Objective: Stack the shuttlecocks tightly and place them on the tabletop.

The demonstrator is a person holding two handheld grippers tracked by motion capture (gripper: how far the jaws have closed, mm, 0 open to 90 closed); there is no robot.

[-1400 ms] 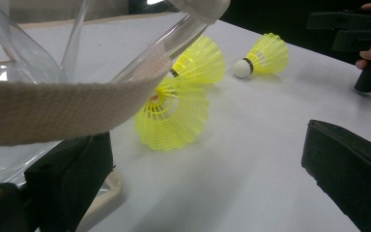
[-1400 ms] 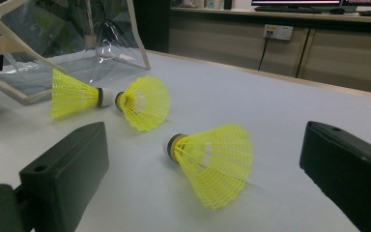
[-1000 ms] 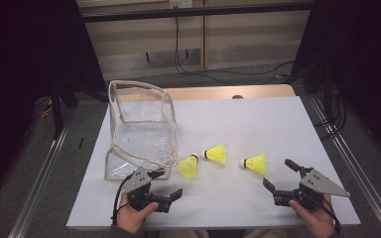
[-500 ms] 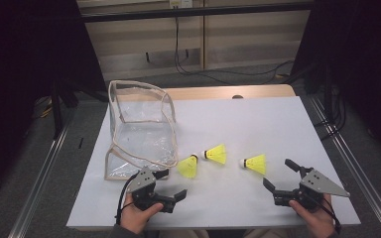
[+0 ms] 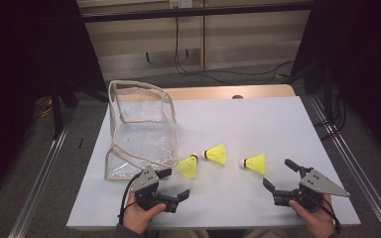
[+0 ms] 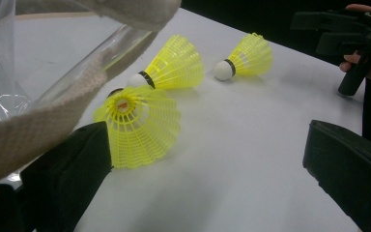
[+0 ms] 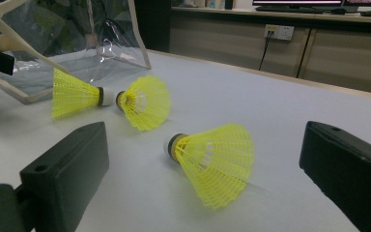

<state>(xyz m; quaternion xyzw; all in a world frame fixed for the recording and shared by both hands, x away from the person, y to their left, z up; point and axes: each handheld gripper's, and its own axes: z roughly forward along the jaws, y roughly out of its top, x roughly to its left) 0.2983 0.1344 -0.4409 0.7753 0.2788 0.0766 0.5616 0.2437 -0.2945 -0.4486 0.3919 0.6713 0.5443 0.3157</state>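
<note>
Three yellow shuttlecocks lie on the white table: a left one (image 5: 188, 166) (image 6: 137, 126), a middle one (image 5: 216, 154) (image 6: 171, 65) and a right one (image 5: 254, 163) (image 7: 212, 162). A clear bag (image 5: 139, 129) with a cream rim (image 6: 38, 116) stands open just left of them. My left gripper (image 5: 174, 183) (image 6: 207, 164) is open near the front edge, its jaws pointing at the left shuttlecock and close to the bag's corner. My right gripper (image 5: 277, 172) (image 7: 207, 162) is open too, with the right shuttlecock lying just ahead of its jaws. Neither holds anything.
The white table top (image 5: 258, 119) extends back and right of the shuttlecocks. A wooden strip (image 5: 213, 92) runs along the far edge. Metal rails (image 5: 347, 158) flank the table. Cabinets and cables (image 5: 188, 54) stand beyond.
My left gripper has shifted slightly to the right, toward the left shuttlecock. The right gripper and the shuttlecocks have stayed put.
</note>
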